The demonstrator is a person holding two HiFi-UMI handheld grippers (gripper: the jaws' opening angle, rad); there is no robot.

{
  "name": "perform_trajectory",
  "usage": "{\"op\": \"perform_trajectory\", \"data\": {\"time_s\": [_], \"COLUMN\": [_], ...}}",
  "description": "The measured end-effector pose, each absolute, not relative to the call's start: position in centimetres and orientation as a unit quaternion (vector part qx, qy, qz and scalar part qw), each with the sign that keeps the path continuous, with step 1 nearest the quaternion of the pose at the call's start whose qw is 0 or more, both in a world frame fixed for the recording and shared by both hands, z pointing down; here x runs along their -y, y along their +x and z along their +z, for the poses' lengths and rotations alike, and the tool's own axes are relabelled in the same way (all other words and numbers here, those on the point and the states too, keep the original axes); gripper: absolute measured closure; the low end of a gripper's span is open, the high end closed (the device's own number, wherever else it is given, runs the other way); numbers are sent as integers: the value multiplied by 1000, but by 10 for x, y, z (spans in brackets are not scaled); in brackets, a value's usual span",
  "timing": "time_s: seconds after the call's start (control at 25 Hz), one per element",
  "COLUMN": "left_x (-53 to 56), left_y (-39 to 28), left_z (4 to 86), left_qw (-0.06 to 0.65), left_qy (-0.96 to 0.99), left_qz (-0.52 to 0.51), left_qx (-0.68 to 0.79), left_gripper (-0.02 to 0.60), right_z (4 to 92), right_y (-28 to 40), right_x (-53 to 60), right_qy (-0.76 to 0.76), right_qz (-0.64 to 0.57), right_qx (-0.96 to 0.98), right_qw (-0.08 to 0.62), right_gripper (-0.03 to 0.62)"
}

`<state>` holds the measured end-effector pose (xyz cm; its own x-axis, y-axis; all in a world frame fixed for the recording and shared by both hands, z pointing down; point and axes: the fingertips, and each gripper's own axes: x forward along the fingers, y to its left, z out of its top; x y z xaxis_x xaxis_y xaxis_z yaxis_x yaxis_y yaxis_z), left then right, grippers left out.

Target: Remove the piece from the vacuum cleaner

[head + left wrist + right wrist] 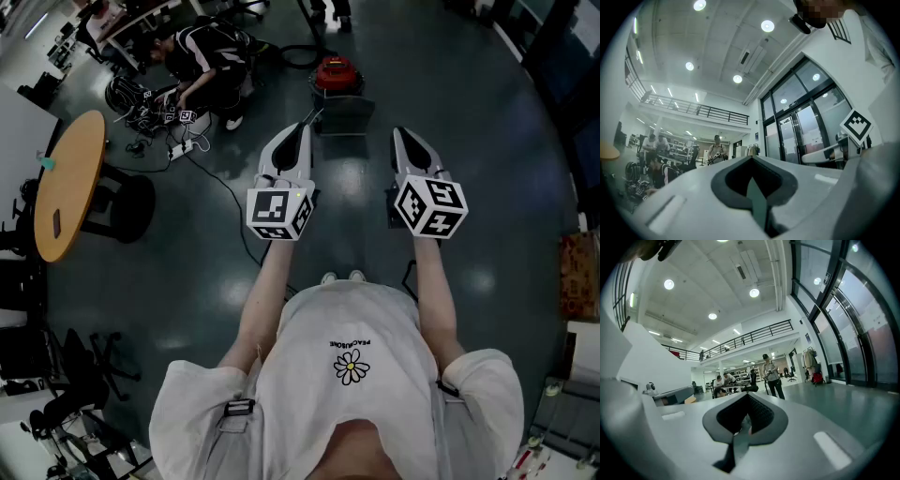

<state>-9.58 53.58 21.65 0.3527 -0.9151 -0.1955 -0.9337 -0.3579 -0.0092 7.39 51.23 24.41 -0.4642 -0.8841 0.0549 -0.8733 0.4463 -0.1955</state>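
Presently, item one: vacuum cleaner [335, 73], red-topped canister, standing on the dark floor [469, 187] ahead of me, well apart from both grippers. A dark hose [298, 56] loops off its far left side; a dark boxy part [343, 120] sits just in front of the red body. Which of these is the piece to come off I cannot tell from here.

Item two: left gripper [302, 127], fingers together, nothing between them, held out above the floor.

Item three: right gripper [398, 132], fingers likewise pressed together and empty, held out alongside.

Handling notes, my judgement: body probably hard moulded plastic, stiff, smooth, fairly slippery under pads; likely to shift if pulled from one side, so one gripper should steady the red body. The hose looks flexible and would bend, not pull, so take the rigid end at a joint and draw straight. Not fragile, though clips may snap if twisted.

Also present: crouching person [211, 61] and round table [70, 183], well clear at left.
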Motion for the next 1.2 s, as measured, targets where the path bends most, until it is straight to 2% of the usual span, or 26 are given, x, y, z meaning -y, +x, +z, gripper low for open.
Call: {"op": "perform_trajectory", "data": {"time_s": [0.84,1.2], "left_x": [-522,-522], "left_y": [-68,-69], "left_z": [234,233], "left_qw": [38,55], "left_qy": [-814,-796], "left_qz": [66,64], "left_qx": [-576,-600], "left_gripper": [581,581], "right_z": [257,274], "right_y": [104,100], "right_x": [-497,-481], "right_qy": [-497,-424], "right_qz": [-96,-162], "right_qx": [-862,-888], "right_qw": [17,77], "right_gripper": [571,571]}}
